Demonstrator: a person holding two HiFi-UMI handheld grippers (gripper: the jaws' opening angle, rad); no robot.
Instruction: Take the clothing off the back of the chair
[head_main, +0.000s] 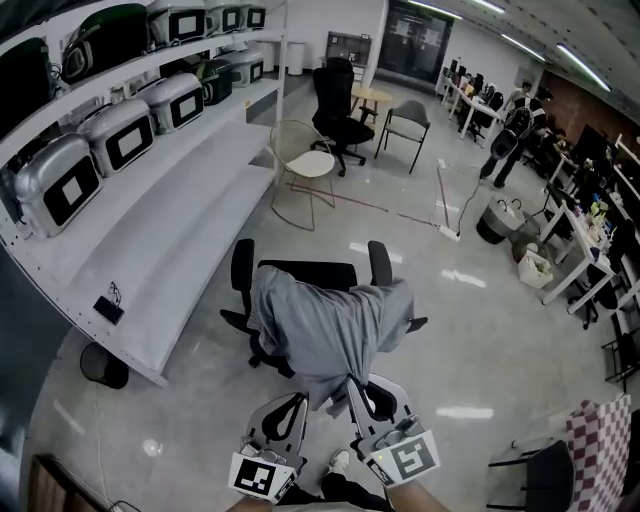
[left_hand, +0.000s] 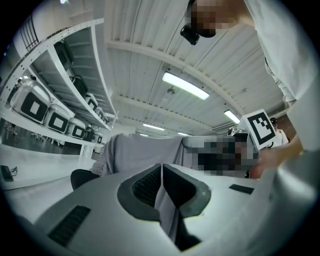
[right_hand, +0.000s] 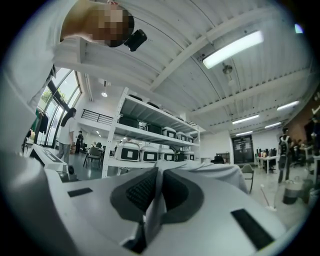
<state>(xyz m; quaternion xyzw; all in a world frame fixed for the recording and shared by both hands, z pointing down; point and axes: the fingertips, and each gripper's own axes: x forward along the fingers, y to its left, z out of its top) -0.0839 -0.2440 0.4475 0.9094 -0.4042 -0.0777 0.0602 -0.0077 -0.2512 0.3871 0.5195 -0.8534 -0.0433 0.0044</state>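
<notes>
A grey garment (head_main: 330, 330) hangs over the back of a black office chair (head_main: 310, 272) just in front of me. Its lower hem is drawn toward me and pinched by both grippers. My left gripper (head_main: 299, 403) is shut on the hem's left part, and grey cloth (left_hand: 165, 200) runs out from between its closed jaws. My right gripper (head_main: 356, 390) is shut on the hem's right part, with a fold of the cloth (right_hand: 155, 205) squeezed between its pads. Beyond the jaws, the rest of the garment (left_hand: 140, 152) (right_hand: 220, 172) still drapes on the chair back.
Long white shelves (head_main: 170, 230) with grey cases run along the left. A black bin (head_main: 104, 365) stands at their near end. A wire chair (head_main: 300, 165), another office chair (head_main: 340, 110) and a grey chair (head_main: 405, 120) stand farther off. A person (head_main: 515, 130) is at the desks, far right.
</notes>
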